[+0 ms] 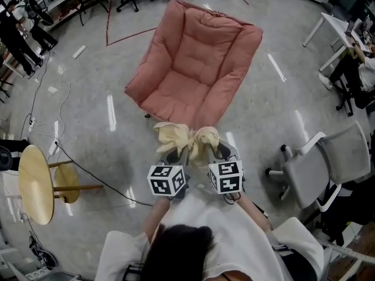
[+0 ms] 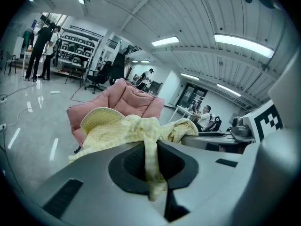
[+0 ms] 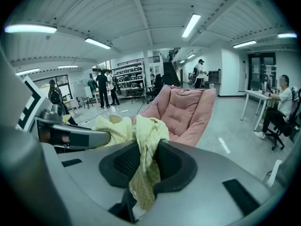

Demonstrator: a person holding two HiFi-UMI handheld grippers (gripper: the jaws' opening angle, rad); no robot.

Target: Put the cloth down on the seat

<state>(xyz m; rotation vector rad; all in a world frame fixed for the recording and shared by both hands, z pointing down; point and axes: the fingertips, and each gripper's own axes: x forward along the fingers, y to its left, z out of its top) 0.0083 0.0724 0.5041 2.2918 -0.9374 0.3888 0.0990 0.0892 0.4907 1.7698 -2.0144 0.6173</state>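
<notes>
Clamping yellow checked cloth (image 1: 186,137) w/ left gripper (image 1: 173,154) & right gripper (image 1: 214,151) side by side; pink cushioned seat (image 1: 196,69) lies straight ahead, upper centre, both grippers equally near.

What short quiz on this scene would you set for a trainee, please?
1. True or false: the cloth already lies flat on the seat of the pink chair.
2. Which of the left gripper and the right gripper is clamped on the cloth? A) only the left B) only the right C) both
3. Fill in: in the head view, the wooden table sits near the ____ edge.

Key: 1 false, it is bunched up in the air at the chair's front edge; 2 C; 3 left.
</notes>
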